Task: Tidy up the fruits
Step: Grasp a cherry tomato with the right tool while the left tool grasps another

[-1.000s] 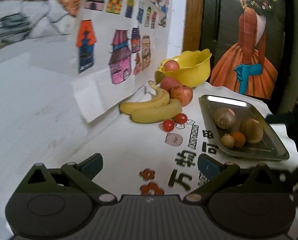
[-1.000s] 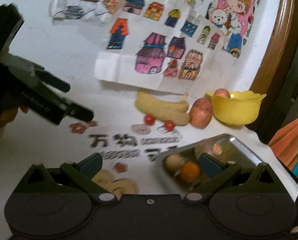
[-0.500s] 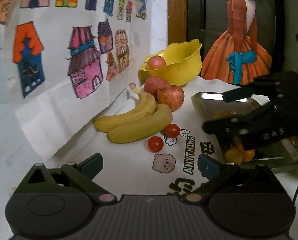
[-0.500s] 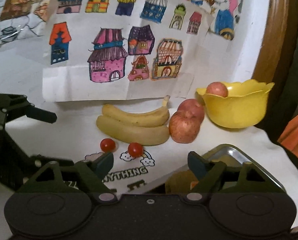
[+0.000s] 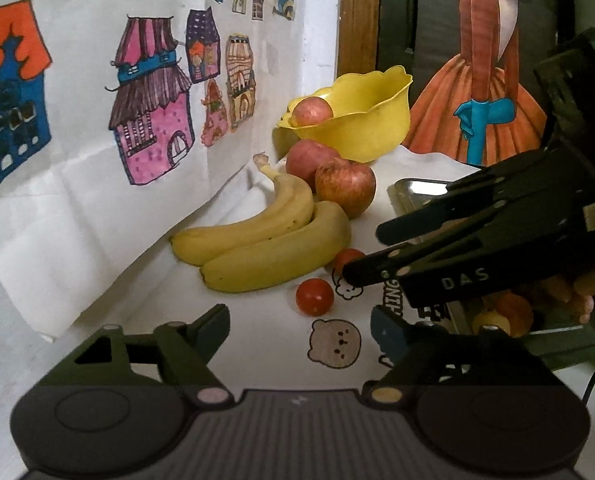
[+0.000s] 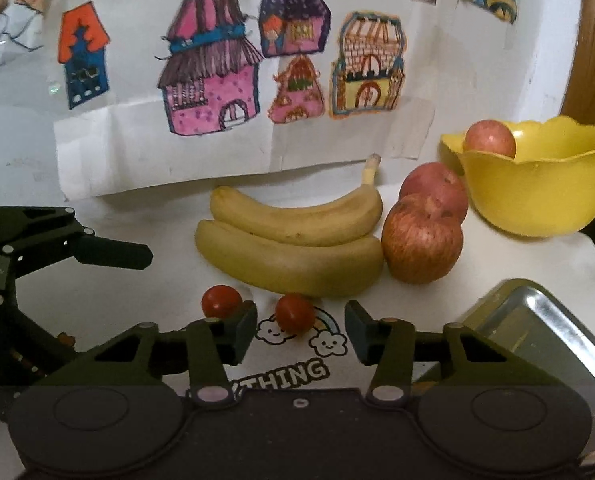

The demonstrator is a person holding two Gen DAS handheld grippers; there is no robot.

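My work surface is a table (image 6: 97,300) under a white printed cloth (image 5: 265,332). Directly on the cloth: two bananas (image 6: 293,248) side by side near the wall; two red apples (image 6: 425,232) touching, just right of the bananas; a yellow bowl (image 6: 537,196) behind the apples; two cherry tomatoes (image 6: 293,314) in front of the bananas, slightly apart; and a metal tray (image 6: 537,320) at the right edge. A cartoon bear (image 5: 334,344) is printed on the cloth.

Two low, close tabletop views toward the wall, sharing bananas (image 5: 265,246) (image 6: 293,248).
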